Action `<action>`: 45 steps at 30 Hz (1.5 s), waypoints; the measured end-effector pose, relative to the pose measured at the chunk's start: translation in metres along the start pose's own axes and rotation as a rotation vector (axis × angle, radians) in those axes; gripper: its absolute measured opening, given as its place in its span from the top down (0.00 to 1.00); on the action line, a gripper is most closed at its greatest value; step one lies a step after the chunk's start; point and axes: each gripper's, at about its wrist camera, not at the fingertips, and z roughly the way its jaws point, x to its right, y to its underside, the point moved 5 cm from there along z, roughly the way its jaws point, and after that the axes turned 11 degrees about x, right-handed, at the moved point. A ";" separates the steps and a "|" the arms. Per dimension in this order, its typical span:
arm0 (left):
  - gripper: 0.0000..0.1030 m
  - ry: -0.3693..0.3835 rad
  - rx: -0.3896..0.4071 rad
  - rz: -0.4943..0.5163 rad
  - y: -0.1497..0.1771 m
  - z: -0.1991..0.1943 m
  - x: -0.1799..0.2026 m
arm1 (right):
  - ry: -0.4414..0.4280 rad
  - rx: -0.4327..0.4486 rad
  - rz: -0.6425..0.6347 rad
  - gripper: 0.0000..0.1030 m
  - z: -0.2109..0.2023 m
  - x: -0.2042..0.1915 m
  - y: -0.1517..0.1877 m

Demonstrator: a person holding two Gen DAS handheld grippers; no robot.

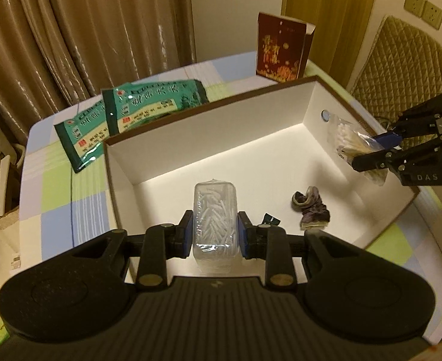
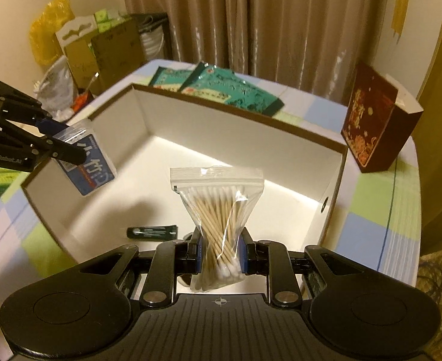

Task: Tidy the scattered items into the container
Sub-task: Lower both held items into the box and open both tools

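Observation:
A white open box [image 1: 209, 129] with a brown rim stands on the table; it also shows in the right wrist view [image 2: 239, 138]. My left gripper [image 1: 215, 234] is shut on a clear plastic case of small white sticks [image 1: 215, 210], held over the box's near side; the case shows in the right wrist view [image 2: 90, 162] with a blue label. My right gripper [image 2: 221, 249] is shut on a zip bag of cotton swabs [image 2: 218, 207], held above the box's right wall [image 1: 352, 141]. A crumpled purple cloth [image 1: 311, 207] and a dark green nail clipper [image 2: 153, 231] lie inside the box.
Two green packets [image 1: 136, 111] lie on the checked tablecloth [image 1: 61, 210] behind the box. A dark red carton [image 1: 281, 48] stands at the back right corner. Curtains hang behind the table. Cardboard boxes and bags [image 2: 79, 57] sit on the floor to the left.

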 end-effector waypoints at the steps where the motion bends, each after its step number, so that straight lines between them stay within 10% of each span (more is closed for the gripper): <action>1: 0.76 0.000 -0.008 0.001 0.000 0.006 0.000 | 0.006 -0.008 0.003 0.81 0.004 0.002 0.000; 45: 0.76 -0.039 -0.130 0.042 0.008 0.095 -0.003 | 0.065 -0.137 -0.011 0.81 0.073 0.013 0.009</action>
